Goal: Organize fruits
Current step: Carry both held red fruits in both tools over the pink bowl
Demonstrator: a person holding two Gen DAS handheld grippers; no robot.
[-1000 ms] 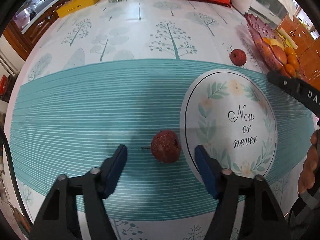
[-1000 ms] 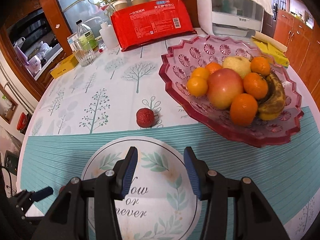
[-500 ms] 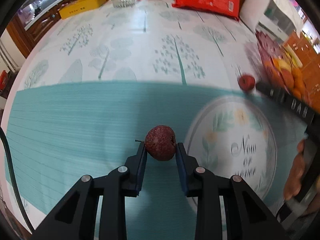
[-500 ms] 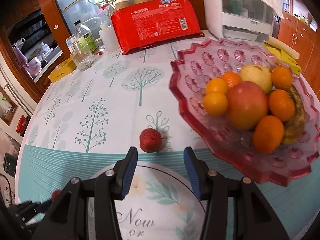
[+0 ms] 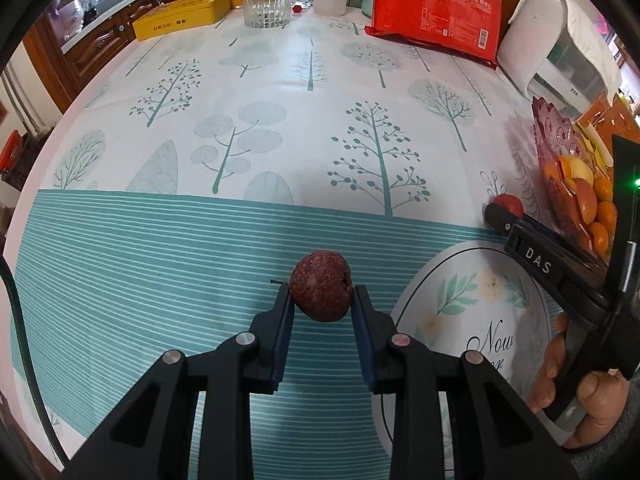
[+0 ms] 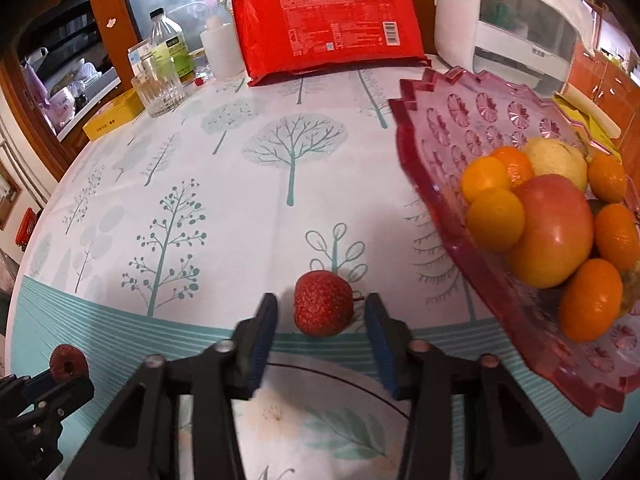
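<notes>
On the tabletop (image 5: 280,92), covered by a white cloth printed with teal trees and a band of teal stripes, two small fruits are being dealt with. A dark red, speckled, round fruit (image 5: 321,291) is pinched between the blue pads of the left hand-held gripper (image 5: 322,312), over the striped band, just left of a round white placemat (image 5: 472,312) with leaf prints and script lettering. A brighter red, speckled, round fruit (image 6: 323,303) lies on the cloth at the edge of the stripes, between the pads of the right hand-held gripper (image 6: 322,316); its jaws have just been closing, yet a gap is seen on each side of the fruit, so nothing is gripped. Just to the right a scalloped pink glass bowl (image 6: 432,168) is seen, holding oranges, a red-yellow apple and a pale pear. At the far edge stand a red plastic packet (image 6: 328,28), a clear ribbed glass (image 5: 267,4) and a flat yellow box (image 5: 182,20).
</notes>
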